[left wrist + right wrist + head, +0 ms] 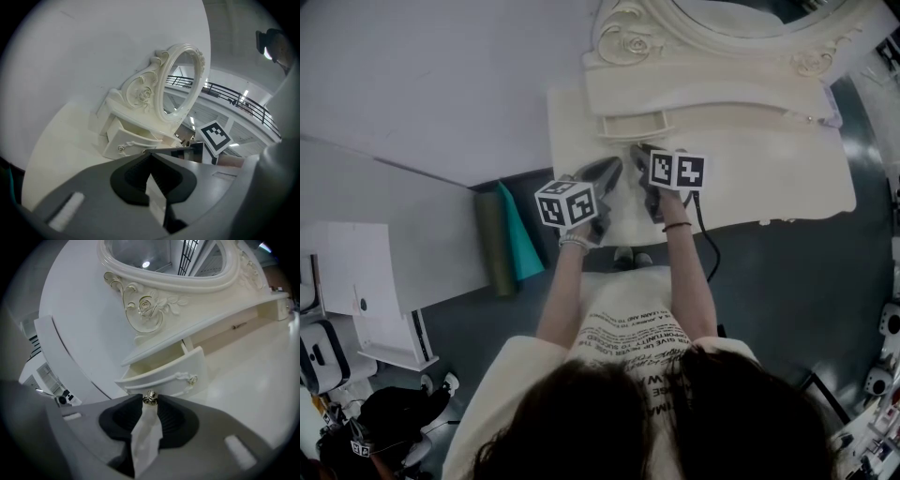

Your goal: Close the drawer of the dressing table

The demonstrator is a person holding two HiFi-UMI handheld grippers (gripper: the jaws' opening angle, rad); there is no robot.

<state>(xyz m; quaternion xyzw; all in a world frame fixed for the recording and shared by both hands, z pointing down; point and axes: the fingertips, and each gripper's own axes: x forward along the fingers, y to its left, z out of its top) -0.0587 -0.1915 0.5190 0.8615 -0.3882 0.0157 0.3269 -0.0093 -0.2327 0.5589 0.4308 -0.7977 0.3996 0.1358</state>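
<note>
Here the right gripper (150, 400) has its jaws nipped onto a small metal knob (150, 397) on the front of the drawer (161, 376), which is caught between the very tips. The drawer stands pulled partway out, its inside showing. It sits in the low shelf unit under the oval mirror (164, 254), toward the left end of the cream desk (769, 178). The left gripper (150, 153) hangs just beside the right one over the desk. Its jaws are closed together with nothing between them, and it points toward the drawer's side.
</note>
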